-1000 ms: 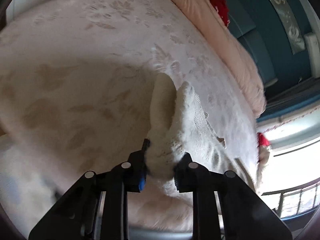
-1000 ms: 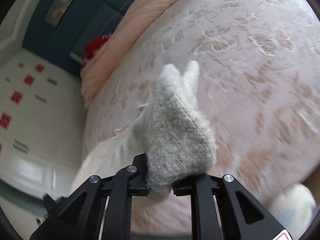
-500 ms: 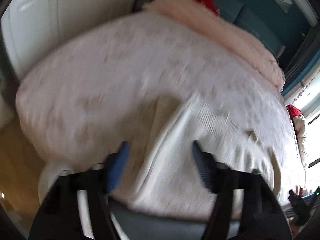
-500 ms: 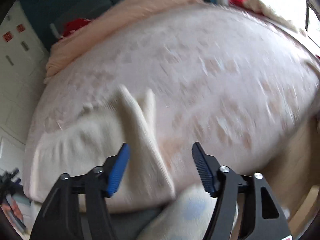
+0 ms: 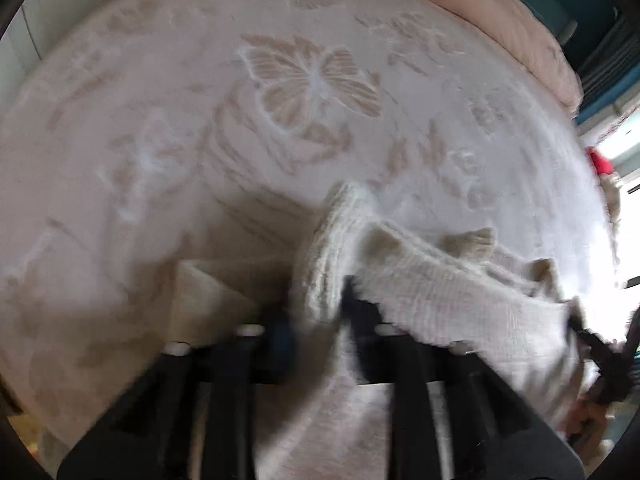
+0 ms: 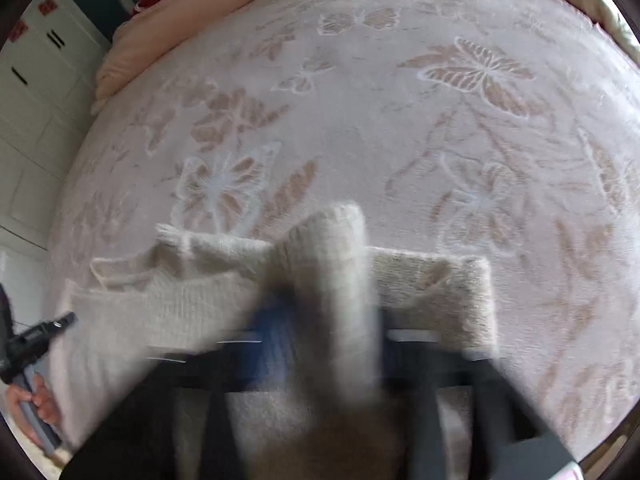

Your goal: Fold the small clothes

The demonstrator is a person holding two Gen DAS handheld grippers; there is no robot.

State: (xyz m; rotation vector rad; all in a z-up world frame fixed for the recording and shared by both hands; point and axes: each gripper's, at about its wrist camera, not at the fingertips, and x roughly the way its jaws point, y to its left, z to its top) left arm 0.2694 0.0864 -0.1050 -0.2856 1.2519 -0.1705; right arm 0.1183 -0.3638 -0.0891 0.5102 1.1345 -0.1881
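Note:
A small cream knit sweater (image 5: 460,292) lies across the near part of the bed. In the left wrist view a ridge of its knit stands up between the fingers of my left gripper (image 5: 320,320), whose jaws are closing and pinch that ridge. In the right wrist view the same sweater (image 6: 432,280) spreads to both sides. A raised fold of it runs between the fingers of my right gripper (image 6: 332,328), whose jaws are also closing on it. Motion blur hides both sets of pads.
The pink bedspread (image 6: 400,128) with butterfly patterns fills both views. A peach duvet (image 6: 168,32) lies along the far edge. White cupboards (image 6: 36,92) stand to the left. A hand (image 6: 36,400) grips the other tool at the left edge.
A second ago both grippers held bunched knit. Half a second ago both stood wide open over the sweater. Now both have dropped closer to the bed and closed on folds of it.

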